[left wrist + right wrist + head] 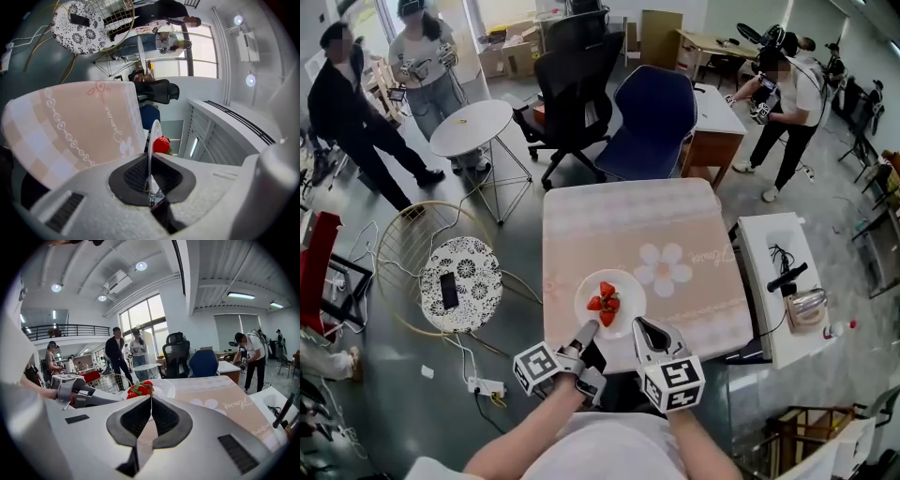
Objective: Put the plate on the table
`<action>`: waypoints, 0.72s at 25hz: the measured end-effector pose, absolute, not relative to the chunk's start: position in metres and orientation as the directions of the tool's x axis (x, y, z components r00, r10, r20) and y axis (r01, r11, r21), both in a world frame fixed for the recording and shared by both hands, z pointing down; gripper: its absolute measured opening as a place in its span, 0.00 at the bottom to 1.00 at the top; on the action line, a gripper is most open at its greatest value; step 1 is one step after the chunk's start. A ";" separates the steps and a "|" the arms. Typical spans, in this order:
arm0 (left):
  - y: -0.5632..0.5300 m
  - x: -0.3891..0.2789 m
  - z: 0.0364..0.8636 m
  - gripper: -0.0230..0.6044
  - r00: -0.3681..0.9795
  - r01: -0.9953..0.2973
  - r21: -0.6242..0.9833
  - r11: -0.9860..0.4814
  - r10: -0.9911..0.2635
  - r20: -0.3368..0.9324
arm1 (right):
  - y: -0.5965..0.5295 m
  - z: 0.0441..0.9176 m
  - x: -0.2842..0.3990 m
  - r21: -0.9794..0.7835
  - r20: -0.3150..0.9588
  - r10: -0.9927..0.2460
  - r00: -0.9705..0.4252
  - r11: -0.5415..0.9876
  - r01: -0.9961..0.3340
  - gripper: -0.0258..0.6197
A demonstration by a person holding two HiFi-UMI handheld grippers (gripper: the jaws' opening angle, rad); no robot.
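Observation:
A white plate (pixel 627 286) with strawberries (pixel 605 302) is over the near part of the pink-clothed table (pixel 619 225). My left gripper (pixel 587 329) is shut on its near-left rim. In the left gripper view the plate (pixel 153 133) runs edge-on between the jaws of that gripper (pixel 149 180), a strawberry (pixel 161 144) just past them. My right gripper (pixel 639 325) is beside the plate's near-right rim, shut on nothing. From the right gripper (pixel 151 400), the plate (pixel 165 387) and strawberries (pixel 139 389) lie just beyond the tips. I cannot tell whether the plate rests on the cloth.
A patterned round stool (pixel 461 272) with a phone stands left of the table inside a wire ring. Office chairs (pixel 652 122) sit behind the table, a white round table (pixel 472 127) further left. A white cabinet (pixel 783 281) flanks the right. Several people stand around.

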State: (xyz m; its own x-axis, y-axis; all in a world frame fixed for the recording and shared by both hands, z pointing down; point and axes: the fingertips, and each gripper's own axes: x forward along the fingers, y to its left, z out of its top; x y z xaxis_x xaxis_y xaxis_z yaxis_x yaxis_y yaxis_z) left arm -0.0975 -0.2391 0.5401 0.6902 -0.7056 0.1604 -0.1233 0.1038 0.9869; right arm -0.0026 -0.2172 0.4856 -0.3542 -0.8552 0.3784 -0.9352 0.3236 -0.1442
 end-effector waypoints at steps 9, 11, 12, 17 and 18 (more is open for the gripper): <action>-0.270 -0.059 0.560 0.06 0.671 -0.135 0.981 0.137 -0.716 0.192 | -0.260 0.501 0.040 -0.175 0.401 -0.820 -0.408 0.369 -0.913 0.05; -0.277 -0.050 0.565 0.06 0.670 -0.141 0.980 0.139 -0.716 0.198 | -0.268 0.507 0.049 -0.178 0.410 -0.812 -0.416 0.377 -0.909 0.05; -0.281 -0.046 0.567 0.06 0.670 -0.144 0.980 0.138 -0.715 0.199 | -0.272 0.510 0.053 -0.179 0.416 -0.807 -0.419 0.379 -0.908 0.05; -0.296 -0.031 0.577 0.06 0.663 -0.150 0.978 0.147 -0.718 0.209 | -0.287 0.522 0.068 -0.197 0.432 -0.789 -0.437 0.390 -0.899 0.05; -0.298 -0.029 0.579 0.06 0.662 -0.151 0.977 0.149 -0.719 0.212 | -0.291 0.524 0.071 -0.201 0.434 -0.786 -0.441 0.393 -0.897 0.05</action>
